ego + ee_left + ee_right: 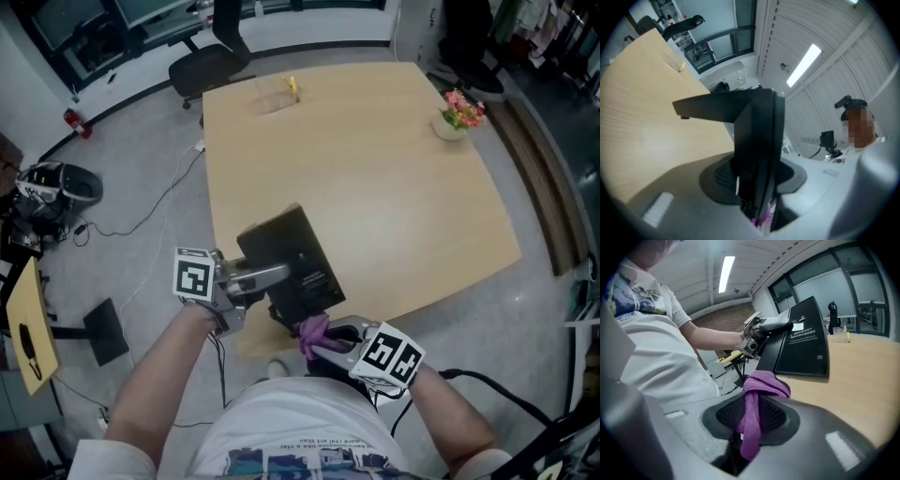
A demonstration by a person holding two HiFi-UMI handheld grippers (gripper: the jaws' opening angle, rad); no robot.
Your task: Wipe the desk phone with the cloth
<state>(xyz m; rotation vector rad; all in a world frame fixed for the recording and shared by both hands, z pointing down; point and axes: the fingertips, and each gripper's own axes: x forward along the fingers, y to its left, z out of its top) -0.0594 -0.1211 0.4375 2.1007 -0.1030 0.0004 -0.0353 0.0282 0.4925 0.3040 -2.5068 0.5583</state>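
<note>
Item one, my left tongs (275, 276): pinching the desk phone (289, 246) by its edge, the black body gripped between both pads in the left gripper view. Item two, the desk phone itself: black, at the near left corner of the table (375, 169), tipped up off its normal resting side so that a flat face with a small white label looks toward my right side. Its lower edge is down at the wood, though I cannot tell if it touches. Item three, my right tongs (330, 345): pressed together on the cloth (314, 330), just beside the phone's near corner at the table's near edge. Item four, the cloth: purple, a narrow strip caught between the pads and a bunched fold spilling over the tips, close to the phone but not against it in the right gripper view. Item five, the table: pale wood. It carries a pot of pink flowers (457, 117) at the far right and a small yellow thing (292, 87) near the far edge. Item six, an office chair (211, 61): black, standing on the floor beyond the table's far left corner.
</note>
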